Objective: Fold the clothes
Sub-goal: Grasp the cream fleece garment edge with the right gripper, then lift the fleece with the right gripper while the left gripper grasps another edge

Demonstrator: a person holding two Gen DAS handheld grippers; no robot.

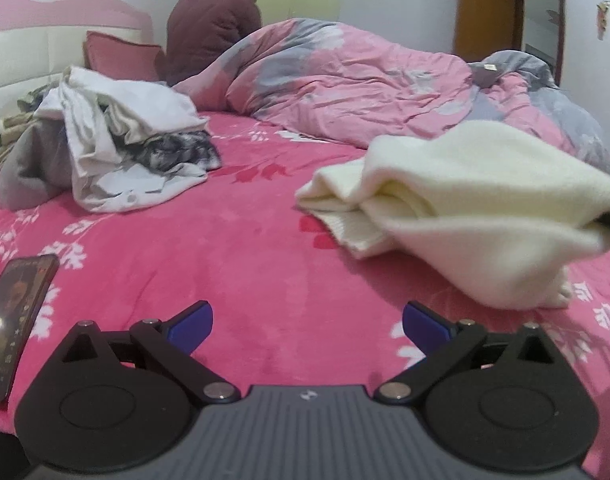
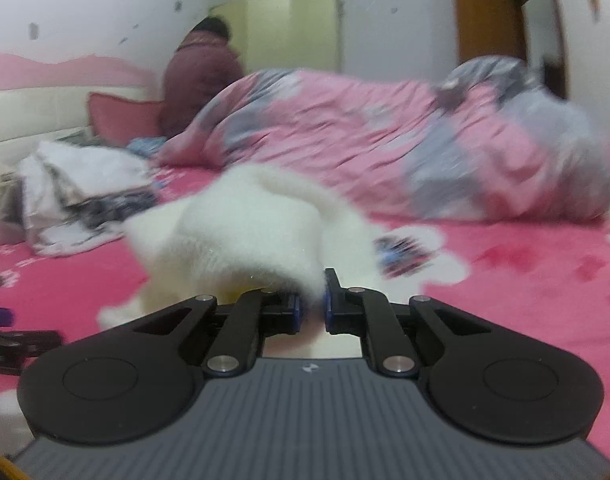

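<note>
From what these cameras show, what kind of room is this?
Most likely a bedroom: a bed with a pink floral sheet, a rumpled quilt, a padded headboard and a pale wardrobe by the far wall.

Both grippers: ribbed grey body, black linkage arms, silver pivots, blue-padded fingers.

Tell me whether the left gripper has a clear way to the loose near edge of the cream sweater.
Probably yes. The left gripper is open and empty, and only bare pink bedsheet lies between it and the cream sweater, whose other end the right gripper holds.
</note>
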